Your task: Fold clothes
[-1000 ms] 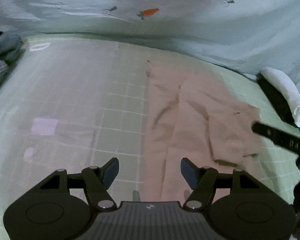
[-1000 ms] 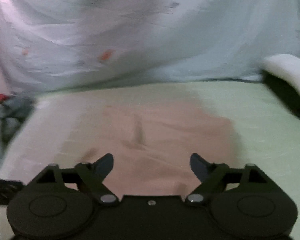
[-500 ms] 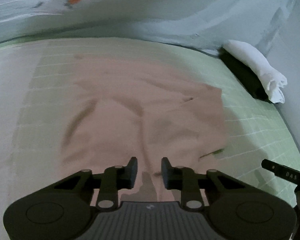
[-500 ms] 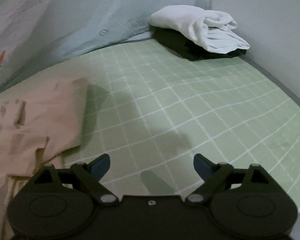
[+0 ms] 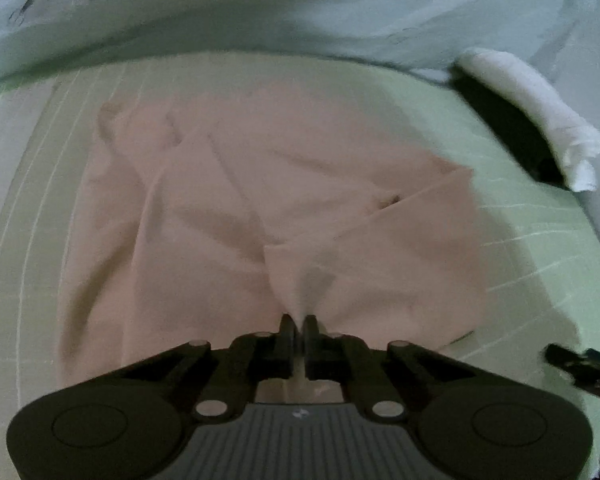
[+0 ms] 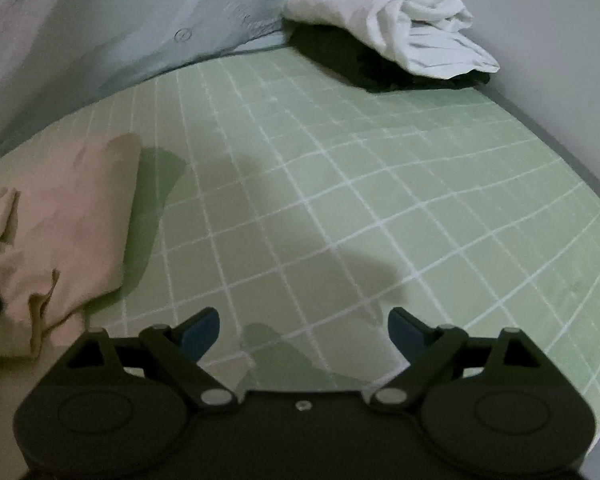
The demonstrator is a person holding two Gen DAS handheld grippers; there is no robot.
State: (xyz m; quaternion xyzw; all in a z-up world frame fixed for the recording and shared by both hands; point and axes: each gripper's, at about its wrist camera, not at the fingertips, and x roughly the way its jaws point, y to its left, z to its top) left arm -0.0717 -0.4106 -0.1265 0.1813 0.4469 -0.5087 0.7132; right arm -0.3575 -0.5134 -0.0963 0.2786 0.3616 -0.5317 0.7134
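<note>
No readable writing on either tool; only a small pale emblem on the ribbed grey housing of the left gripper (image 5: 299, 326), too small to make out.

Left wrist view, nearest first: jaws pressed together at lower centre, pinching a raised peak of the pink garment (image 5: 260, 208). Cloth rising from the jaws in a narrow tented fold, then fanning out up the frame. A folded flap running diagonally from centre toward the right, edge straight. Rest of the garment spread flat and wrinkled across the middle of the frame, long axis roughly bottom to top, slightly wider toward the far end. Green grid mat (image 5: 540, 248) showing on the right and left of the cloth. A dark tool tip at the lower right edge, blurred.

Right wrist view, nearest first: right gripper (image 6: 304, 326) at lower centre, jaws spread wide with blue pads, nothing between them, hovering over bare mat (image 6: 380, 200). Pink garment (image 6: 56, 232) at the left edge, well left of the jaws, right hem casting a shadow on the mat.

Farther off, upper right in both views: white rolled cloth (image 6: 388, 20) resting on a dark folded item (image 6: 340, 56). Behind, pale blue bedding (image 5: 300, 4) with small orange carrot prints at upper left.
</note>
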